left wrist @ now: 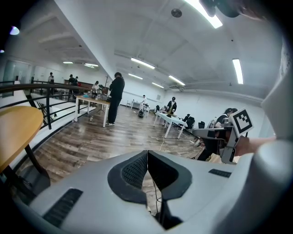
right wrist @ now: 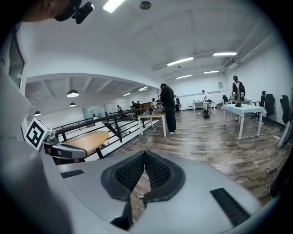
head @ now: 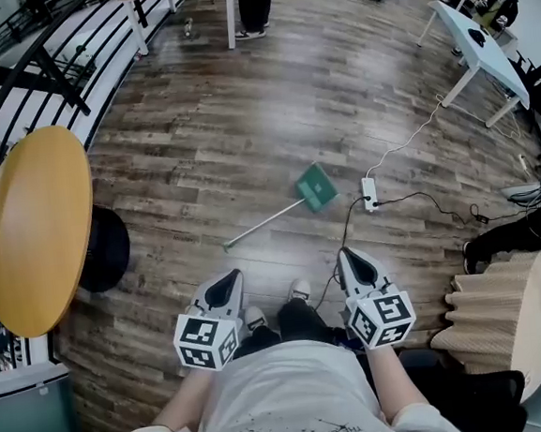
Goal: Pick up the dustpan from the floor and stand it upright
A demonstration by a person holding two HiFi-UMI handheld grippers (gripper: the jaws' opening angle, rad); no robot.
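Lying flat on the wooden floor (head: pixel 243 119) at head-view centre: one green dustpan (head: pixel 317 186), thin handle faint toward lower left. Held side by side at bottom, pointing up-frame, well apart from it: left gripper (head: pixel 227 278), right gripper (head: pixel 346 254). Left gripper view: jaws pressed together, empty. Right gripper view: tips touching, nothing held.

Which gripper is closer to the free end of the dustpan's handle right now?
Left. In the head view the left gripper sits just below the free end of the dustpan handle; the right gripper is off to the right, below the green pan.
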